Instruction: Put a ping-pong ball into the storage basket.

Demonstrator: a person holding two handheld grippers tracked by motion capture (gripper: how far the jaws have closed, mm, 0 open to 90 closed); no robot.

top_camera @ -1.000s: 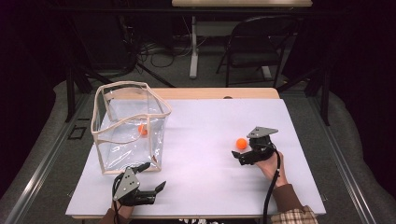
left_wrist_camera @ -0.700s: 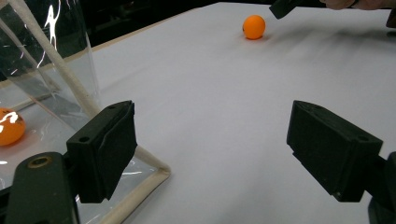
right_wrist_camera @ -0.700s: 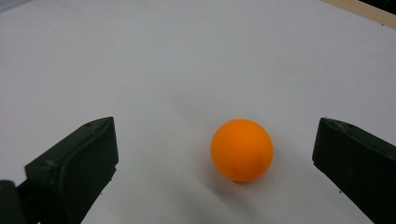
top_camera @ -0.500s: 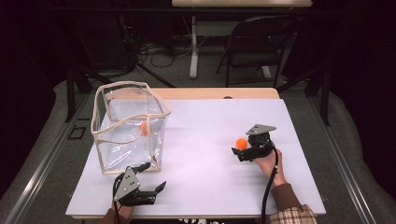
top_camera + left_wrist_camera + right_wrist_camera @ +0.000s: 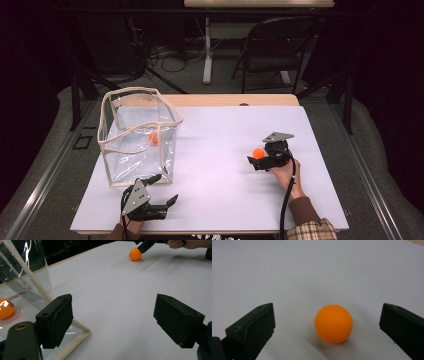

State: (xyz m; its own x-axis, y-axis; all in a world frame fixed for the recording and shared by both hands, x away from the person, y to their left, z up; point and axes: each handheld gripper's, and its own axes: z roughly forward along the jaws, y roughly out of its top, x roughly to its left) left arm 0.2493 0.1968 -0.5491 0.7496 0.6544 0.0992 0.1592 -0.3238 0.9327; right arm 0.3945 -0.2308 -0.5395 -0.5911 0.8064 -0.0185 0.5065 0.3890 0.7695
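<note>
Right gripper view is looking along the right hand-held gripper (image 5: 329, 327), and its two black jaws are standing wide apart with the orange ball (image 5: 333, 323) sitting between them, not touching either one. The ball is resting on the white surface (image 5: 312, 272). A second ago, in the high view, this hand-held gripper was a little farther from the person, and now it is sitting a bit lower on the surface, closer to the ball, which has stayed in its spot. The ball is round and smooth. The jaws are looking like blocky black pads with flat faces.

In the high view the right hand-held gripper (image 5: 256, 161) is lying near the right side of the surface, with a hand (image 5: 283, 172) holding it from behind and a grey three-cornered plate on top.

The left hand-held gripper (image 5: 167, 192) is staying where it was, near the front left edge, with its jaws apart and holding nothing. Just beside it is standing a clear bag (image 5: 137, 135) made of see-through, shiny plastic, shaped like a box, with a soft cream-coloured trim along its edges. A second orange ball (image 5: 153, 137) is lying inside the bag.

The surface is flat, plain and white.
</note>
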